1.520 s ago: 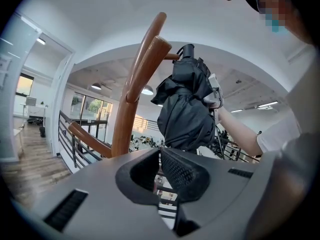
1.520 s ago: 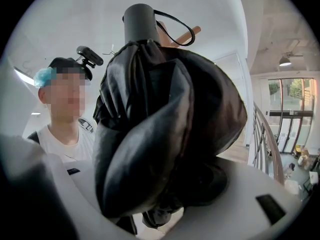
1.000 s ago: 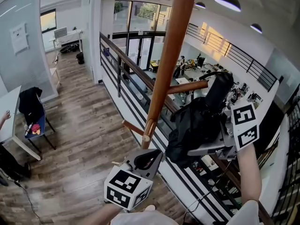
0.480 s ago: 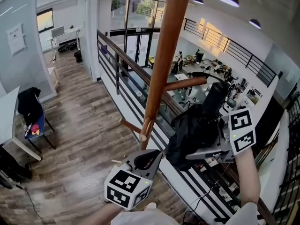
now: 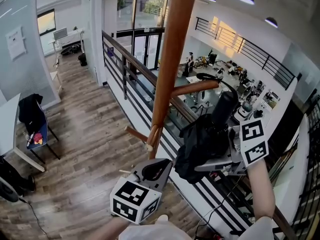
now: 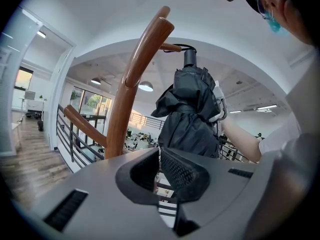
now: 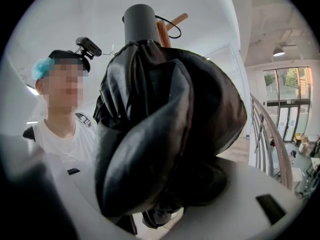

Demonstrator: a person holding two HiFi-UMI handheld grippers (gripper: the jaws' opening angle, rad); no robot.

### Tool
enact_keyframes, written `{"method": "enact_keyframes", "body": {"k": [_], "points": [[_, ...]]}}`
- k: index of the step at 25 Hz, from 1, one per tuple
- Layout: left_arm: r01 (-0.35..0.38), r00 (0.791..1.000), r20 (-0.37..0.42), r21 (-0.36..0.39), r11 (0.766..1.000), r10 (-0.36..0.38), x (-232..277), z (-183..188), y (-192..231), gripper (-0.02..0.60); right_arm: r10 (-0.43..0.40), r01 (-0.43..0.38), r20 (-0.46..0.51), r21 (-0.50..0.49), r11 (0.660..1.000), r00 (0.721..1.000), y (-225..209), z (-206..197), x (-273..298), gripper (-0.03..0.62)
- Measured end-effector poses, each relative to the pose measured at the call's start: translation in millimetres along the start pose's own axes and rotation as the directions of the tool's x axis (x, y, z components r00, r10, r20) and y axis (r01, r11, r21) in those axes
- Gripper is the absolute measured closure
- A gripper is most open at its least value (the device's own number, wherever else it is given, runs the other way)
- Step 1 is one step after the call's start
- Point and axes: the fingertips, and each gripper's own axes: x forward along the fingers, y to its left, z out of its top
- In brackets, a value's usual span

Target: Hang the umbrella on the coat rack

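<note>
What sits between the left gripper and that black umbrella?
Nothing: in the left gripper view, only open air separates the left gripper from the umbrella; the coat rack pole stands off to the left.

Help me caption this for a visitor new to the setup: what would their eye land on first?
The tall wooden coat rack pole rises up the middle of the head view. Right of it, a folded black umbrella is clamped in the right tongs, its strap loop up by a side peg. The left tongs sit shut and empty low beside the pole.
</note>
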Motion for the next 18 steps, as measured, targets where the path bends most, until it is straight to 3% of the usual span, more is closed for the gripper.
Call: {"method": "enact_keyframes", "body": {"k": [18], "points": [[0.004,1.0,-0.027,0.007,1.0,-0.004,7.6,-5.0,-1.7,0.552,0.037,-0.039,0.029,0.091,0.995,0.999,-16.3,-26.4,4.8,0.304]]}}
